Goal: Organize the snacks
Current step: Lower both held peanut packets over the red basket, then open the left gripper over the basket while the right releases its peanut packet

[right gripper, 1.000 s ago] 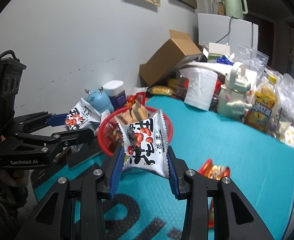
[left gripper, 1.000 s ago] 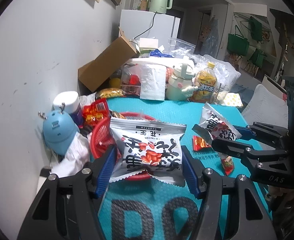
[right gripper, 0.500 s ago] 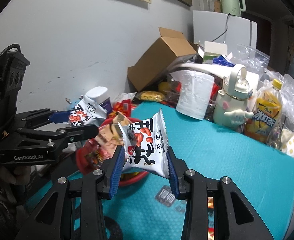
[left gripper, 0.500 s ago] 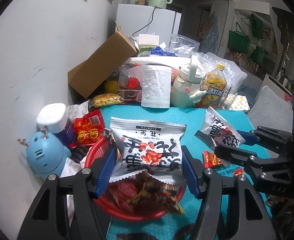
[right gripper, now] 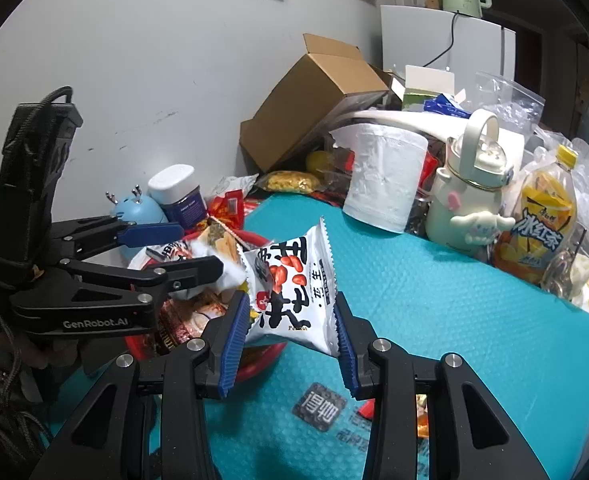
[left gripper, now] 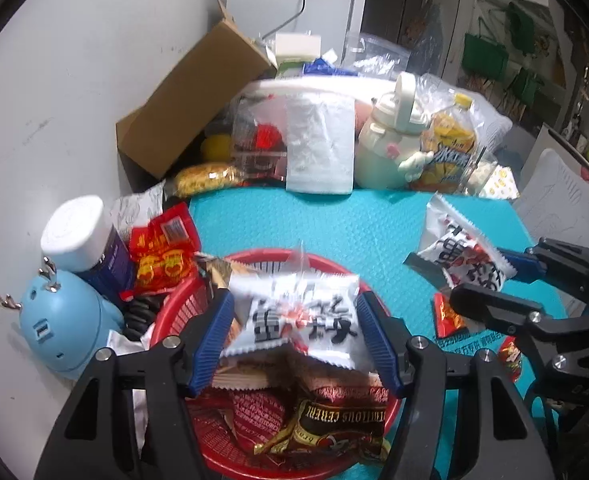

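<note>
A white peanut packet (left gripper: 294,320) printed with black Chinese characters is seen blurred between the blue pads of the left tongs (left gripper: 296,338), above the red basket (left gripper: 182,312); whether it is gripped cannot be told; a brown wrapper (left gripper: 334,424) reading "CEREAL" lies in the basket. A second packet (right gripper: 290,292), marked "Peanut", is clamped upright in the right tongs (right gripper: 290,350), beside the basket; "GenRobot.AI" is read on the left tongs' body. The teal mat (right gripper: 434,320) covers the tabletop; a yellow tea bottle (right gripper: 542,224), a cream kettle-shaped jug (right gripper: 470,192), a cardboard box (right gripper: 314,92) and a grey wall (right gripper: 154,60) are seen behind.
</note>
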The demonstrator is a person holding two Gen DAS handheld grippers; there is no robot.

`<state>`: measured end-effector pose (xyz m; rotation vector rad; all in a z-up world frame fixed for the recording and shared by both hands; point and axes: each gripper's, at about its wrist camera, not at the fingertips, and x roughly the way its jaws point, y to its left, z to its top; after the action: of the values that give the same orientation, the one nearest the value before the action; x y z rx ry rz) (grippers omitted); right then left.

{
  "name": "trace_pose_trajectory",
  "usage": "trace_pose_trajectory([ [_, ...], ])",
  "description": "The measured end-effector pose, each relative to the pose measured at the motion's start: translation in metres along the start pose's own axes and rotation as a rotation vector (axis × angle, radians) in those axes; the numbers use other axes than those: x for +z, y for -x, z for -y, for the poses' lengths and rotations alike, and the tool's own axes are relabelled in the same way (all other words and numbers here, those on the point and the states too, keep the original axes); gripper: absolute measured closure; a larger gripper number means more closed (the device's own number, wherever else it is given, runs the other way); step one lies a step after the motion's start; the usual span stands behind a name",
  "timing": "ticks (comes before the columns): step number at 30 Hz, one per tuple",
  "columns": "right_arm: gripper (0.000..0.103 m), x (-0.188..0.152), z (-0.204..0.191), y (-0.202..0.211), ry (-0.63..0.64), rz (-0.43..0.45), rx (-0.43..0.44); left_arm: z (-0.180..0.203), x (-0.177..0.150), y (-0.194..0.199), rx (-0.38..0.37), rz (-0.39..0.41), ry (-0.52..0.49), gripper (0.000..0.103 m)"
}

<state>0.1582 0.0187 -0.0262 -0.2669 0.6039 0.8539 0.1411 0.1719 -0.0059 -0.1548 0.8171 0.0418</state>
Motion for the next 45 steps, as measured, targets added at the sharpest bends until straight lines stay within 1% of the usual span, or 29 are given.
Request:
trace_pose_trajectory([
  [3,0.063,0.0,0.0,-0.001,-0.002,-0.005,0.003,-0.004,-0.003,-0.001,-0.017,-0.021,0.019,0.04],
  [13,0.063,0.003,-0.015,-0.01,0.032,-0.014,0.032,-0.019,-0.01,0.02,-0.006,0.005,0.061,0.04],
  [20,0.063,0.014,-0.027,-0.032,0.071,-0.031,0.057,-0.04,-0.016,0.024,0.0,0.002,0.113,0.04],
  [26,0.063,0.018,-0.038,-0.057,0.101,-0.088,0.122,-0.052,-0.02,0.018,-0.015,-0.019,0.14,0.04],
  [33,0.062,0.017,-0.041,-0.073,0.109,-0.121,0.127,-0.057,-0.025,0.019,-0.011,-0.017,0.149,0.04],
  [37,0.062,0.016,-0.039,-0.075,0.101,-0.121,0.132,-0.058,-0.027,0.018,-0.007,-0.024,0.152,0.04],
  [42,0.062,0.019,-0.045,-0.074,0.108,-0.105,0.179,-0.059,-0.029,0.022,-0.008,-0.019,0.162,0.04],
  [45,0.06,0.019,-0.048,-0.076,0.114,-0.117,0.182,-0.06,-0.03,0.025,0.005,-0.016,0.162,0.04],
])
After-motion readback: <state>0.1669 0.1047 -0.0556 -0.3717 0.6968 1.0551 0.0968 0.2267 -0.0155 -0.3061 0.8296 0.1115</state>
